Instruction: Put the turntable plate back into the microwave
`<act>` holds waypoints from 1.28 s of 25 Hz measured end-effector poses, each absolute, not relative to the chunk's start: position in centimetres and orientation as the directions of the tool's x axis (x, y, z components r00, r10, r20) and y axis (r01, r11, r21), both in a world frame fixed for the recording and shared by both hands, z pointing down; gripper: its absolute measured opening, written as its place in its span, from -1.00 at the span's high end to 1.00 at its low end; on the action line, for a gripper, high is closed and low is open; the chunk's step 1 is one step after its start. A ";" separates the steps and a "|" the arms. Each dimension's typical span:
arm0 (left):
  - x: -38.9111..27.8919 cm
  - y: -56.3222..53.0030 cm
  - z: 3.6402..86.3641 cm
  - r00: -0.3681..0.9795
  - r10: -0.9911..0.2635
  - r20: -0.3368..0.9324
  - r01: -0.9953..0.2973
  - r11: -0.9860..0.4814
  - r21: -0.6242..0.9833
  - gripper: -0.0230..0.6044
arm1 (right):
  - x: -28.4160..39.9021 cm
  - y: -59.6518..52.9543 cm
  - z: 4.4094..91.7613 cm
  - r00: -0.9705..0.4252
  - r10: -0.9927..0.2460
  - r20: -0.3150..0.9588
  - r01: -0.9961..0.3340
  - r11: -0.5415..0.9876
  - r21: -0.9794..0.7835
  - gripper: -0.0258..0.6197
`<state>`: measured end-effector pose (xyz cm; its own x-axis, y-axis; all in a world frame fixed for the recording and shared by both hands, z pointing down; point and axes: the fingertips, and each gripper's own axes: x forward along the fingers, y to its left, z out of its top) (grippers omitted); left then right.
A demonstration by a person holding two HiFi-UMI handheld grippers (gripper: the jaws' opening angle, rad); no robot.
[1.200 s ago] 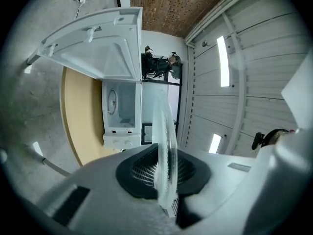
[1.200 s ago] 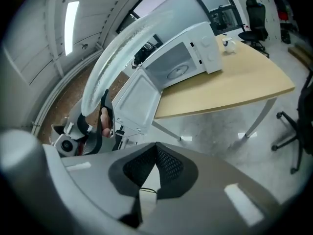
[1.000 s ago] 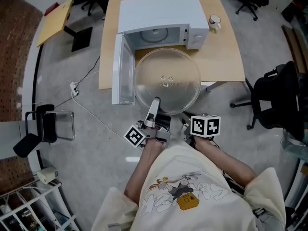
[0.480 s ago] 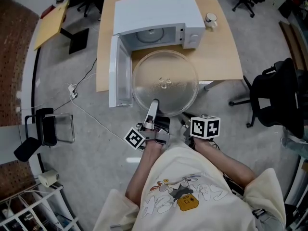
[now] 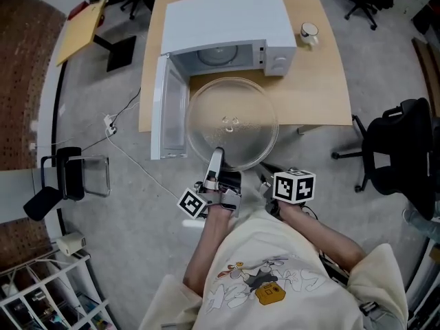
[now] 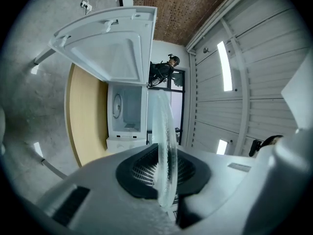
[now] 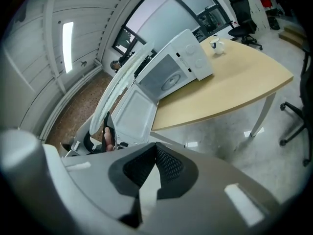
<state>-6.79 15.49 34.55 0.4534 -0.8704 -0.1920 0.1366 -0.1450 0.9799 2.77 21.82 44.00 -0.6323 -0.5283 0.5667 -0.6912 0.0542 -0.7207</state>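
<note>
The clear glass turntable plate hangs level in front of the white microwave, whose door stands swung open to the left. My left gripper is shut on the plate's near rim. In the left gripper view the plate runs edge-on between the pads of the left gripper, with the microwave's cavity beyond. My right gripper sits just right of the left one, below the plate's rim, not touching it. In its own view the right gripper is shut with nothing in it.
The microwave stands on a wooden table with a mug at its right end. A black office chair is at the right. A cable and a black stand lie on the floor at the left.
The plate has sunk a little with my left gripper, still held at the near rim. My right gripper has shifted slightly and stays shut.
</note>
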 end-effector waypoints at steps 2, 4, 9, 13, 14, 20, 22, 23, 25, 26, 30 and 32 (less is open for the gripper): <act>-6.6 15.0 35.0 0.444 -0.879 -0.175 0.140 -0.125 0.982 0.83 | 3.1 21.3 44.4 -0.637 -0.517 0.572 -0.686 0.042 -0.727 0.90; -6.6 14.1 35.4 0.441 -0.883 -0.161 0.141 -0.110 0.984 0.83 | 3.2 20.5 44.6 -0.641 -0.510 0.574 -0.680 0.031 -0.732 0.90; -7.1 10.0 36.3 0.462 -0.876 -0.138 0.120 -0.093 0.988 0.83 | 2.8 16.9 45.0 -0.639 -0.488 0.594 -0.694 0.033 -0.719 0.90; -6.9 7.4 36.8 0.517 -0.848 -0.119 0.114 -0.070 0.991 0.83 | 2.6 14.0 45.5 -0.617 -0.481 0.623 -0.717 0.017 -0.697 0.90; -6.8 6.9 37.0 0.534 -0.837 -0.117 0.113 -0.067 0.991 0.83 | 2.7 13.3 45.8 -0.608 -0.480 0.632 -0.724 0.009 -0.690 0.90; -6.3 4.1 37.5 0.593 -0.798 -0.107 0.110 -0.051 0.993 0.83 | 4.0 8.7 47.0 -0.573 -0.486 0.660 -0.748 -0.019 -0.664 0.90; -6.3 3.7 38.0 0.586 -0.805 -0.092 0.111 -0.032 0.993 0.83 | 4.2 7.7 47.0 -0.579 -0.485 0.656 -0.741 -0.023 -0.671 0.90; -6.3 3.4 38.3 0.581 -0.810 -0.084 0.111 -0.024 0.994 0.83 | 4.2 7.4 47.0 -0.586 -0.483 0.651 -0.734 -0.024 -0.678 0.90; -6.2 2.6 38.8 0.559 -0.825 -0.077 0.117 -0.013 0.993 0.83 | 4.3 6.8 47.0 -0.601 -0.477 0.641 -0.722 -0.020 -0.692 0.90; -6.2 2.3 39.1 0.547 -0.834 -0.073 0.114 -0.012 0.993 0.83 | 4.3 6.5 47.0 -0.607 -0.473 0.638 -0.718 -0.017 -0.696 0.90; -6.3 0.6 40.8 0.498 -0.866 -0.046 0.104 0.007 0.995 0.83 | 4.3 5.5 47.4 -0.622 -0.462 0.632 -0.705 -0.020 -0.709 0.90; -6.1 0.0 41.6 0.476 -0.879 -0.038 0.109 0.016 0.994 0.83 | 4.7 5.3 47.8 -0.627 -0.457 0.631 -0.700 -0.025 -0.714 0.90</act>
